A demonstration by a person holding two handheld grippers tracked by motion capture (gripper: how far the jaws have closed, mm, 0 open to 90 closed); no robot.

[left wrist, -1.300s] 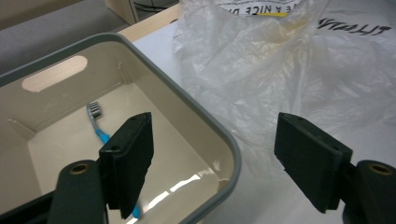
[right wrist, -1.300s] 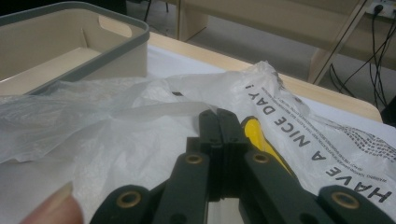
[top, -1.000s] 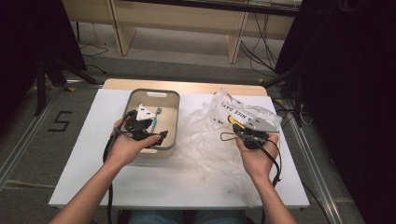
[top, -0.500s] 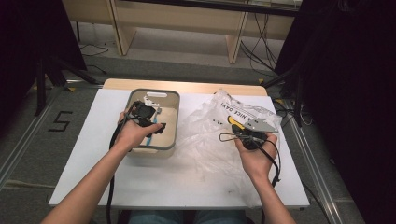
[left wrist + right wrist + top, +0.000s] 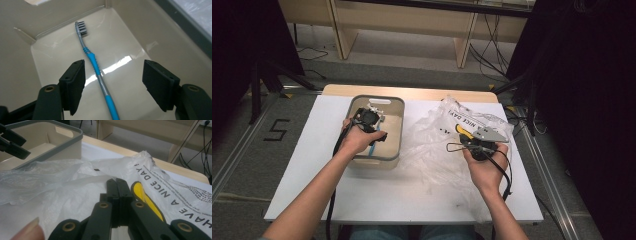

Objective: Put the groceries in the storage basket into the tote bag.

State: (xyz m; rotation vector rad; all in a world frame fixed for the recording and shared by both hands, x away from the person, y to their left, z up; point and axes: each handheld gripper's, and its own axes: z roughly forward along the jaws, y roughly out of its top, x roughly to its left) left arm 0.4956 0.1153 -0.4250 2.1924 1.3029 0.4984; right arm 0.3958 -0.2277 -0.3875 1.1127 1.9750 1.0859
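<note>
Blue and grey, the toothbrush (image 5: 96, 65) lies flat on the floor of the beige bin (image 5: 393, 137), bristles toward the far wall. Above it the left tool (image 5: 113, 82) hangs with jaws spread wide, gripping nothing. Beside the bin on the white tabletop (image 5: 307, 165) sprawls a clear plastic bag (image 5: 82, 173); the right tool (image 5: 116, 192) is clenched on a fold of it.

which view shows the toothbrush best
The left gripper view: the toothbrush lies in full on the bin's floor, bristles away, between the left gripper's open jaws. In the high view just a sliver of blue handle peeks out beside the hand.
</note>
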